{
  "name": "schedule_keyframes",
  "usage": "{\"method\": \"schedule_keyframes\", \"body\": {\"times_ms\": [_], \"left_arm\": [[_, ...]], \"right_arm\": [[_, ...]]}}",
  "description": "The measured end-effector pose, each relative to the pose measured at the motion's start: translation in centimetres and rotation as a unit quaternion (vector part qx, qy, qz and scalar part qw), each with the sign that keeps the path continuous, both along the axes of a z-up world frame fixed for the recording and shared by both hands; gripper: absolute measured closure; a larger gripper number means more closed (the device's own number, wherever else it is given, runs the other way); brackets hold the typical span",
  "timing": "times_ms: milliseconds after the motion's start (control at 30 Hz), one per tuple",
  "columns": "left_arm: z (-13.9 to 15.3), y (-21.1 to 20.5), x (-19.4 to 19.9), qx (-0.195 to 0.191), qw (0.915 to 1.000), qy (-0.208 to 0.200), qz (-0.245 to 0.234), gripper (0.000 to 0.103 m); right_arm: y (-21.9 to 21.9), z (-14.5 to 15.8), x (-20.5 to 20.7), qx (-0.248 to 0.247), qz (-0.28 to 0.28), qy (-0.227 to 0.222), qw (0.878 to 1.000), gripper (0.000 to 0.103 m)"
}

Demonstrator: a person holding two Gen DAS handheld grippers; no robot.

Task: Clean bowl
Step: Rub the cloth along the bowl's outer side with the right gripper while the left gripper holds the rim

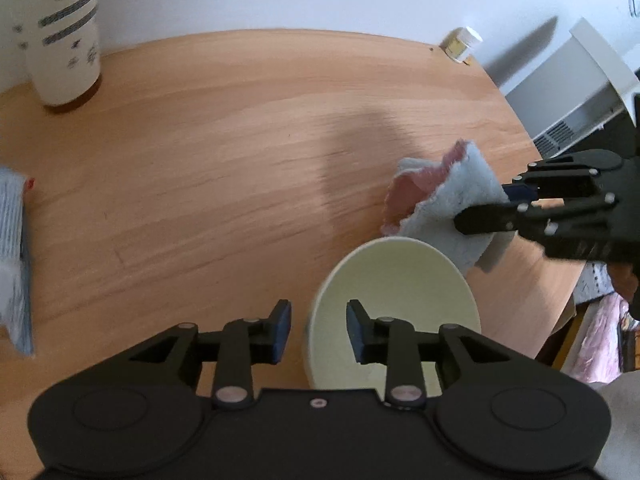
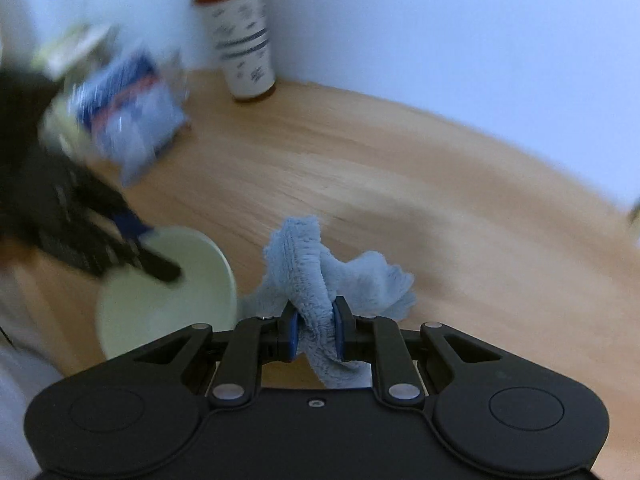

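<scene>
A pale cream bowl (image 1: 394, 304) sits on the wooden table near its front right edge; it also shows in the right wrist view (image 2: 168, 292). My left gripper (image 1: 318, 330) is open, one finger outside the bowl's rim and the other inside it. My right gripper (image 2: 315, 332) is shut on a light blue cloth (image 2: 316, 276) with a pink underside, held just beyond the bowl's far rim. In the left wrist view the cloth (image 1: 444, 196) hangs from the right gripper (image 1: 486, 210).
A tall patterned white cup (image 1: 64, 36) stands at the back left by the wall; it also shows in the right wrist view (image 2: 244, 40). A small white jar (image 1: 464, 43) sits at the back right. A blue package (image 2: 128, 112) lies at the left. The table edge (image 1: 560, 308) is close on the right.
</scene>
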State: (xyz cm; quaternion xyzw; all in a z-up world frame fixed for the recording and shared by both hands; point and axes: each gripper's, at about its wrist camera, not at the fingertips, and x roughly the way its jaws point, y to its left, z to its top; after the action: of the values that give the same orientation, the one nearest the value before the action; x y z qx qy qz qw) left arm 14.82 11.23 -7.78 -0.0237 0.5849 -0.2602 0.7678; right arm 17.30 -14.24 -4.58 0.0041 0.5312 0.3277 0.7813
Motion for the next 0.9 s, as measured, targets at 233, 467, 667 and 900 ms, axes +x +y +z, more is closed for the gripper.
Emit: {"method": "schedule_keyframes", "body": {"times_ms": [233,467,667,900], "left_arm": [[-0.4,-1.6,1.2,0.013,0.9990,-0.004,-0.043,0.083],[-0.2,-2.0,0.1,0.026,0.9975,-0.041,-0.052,0.091],[-0.3,-1.2,-1.1,0.015,0.9984,-0.055,0.003,0.093],[-0.7,0.5,-2.7,0.011,0.9942,-0.034,0.102,0.095]], "right_arm": [[-3.2,-3.9,1.5,0.152,-0.123,0.147,0.970,0.083],[-2.6,-6.0,1.8,0.193,-0.167,0.218,0.942,0.082],[-2.8,-7.5,2.4,0.213,-0.182,0.251,0.927,0.081],[-3.0,-8.9,2.3,0.199,-0.188,0.284,0.919,0.082]]}}
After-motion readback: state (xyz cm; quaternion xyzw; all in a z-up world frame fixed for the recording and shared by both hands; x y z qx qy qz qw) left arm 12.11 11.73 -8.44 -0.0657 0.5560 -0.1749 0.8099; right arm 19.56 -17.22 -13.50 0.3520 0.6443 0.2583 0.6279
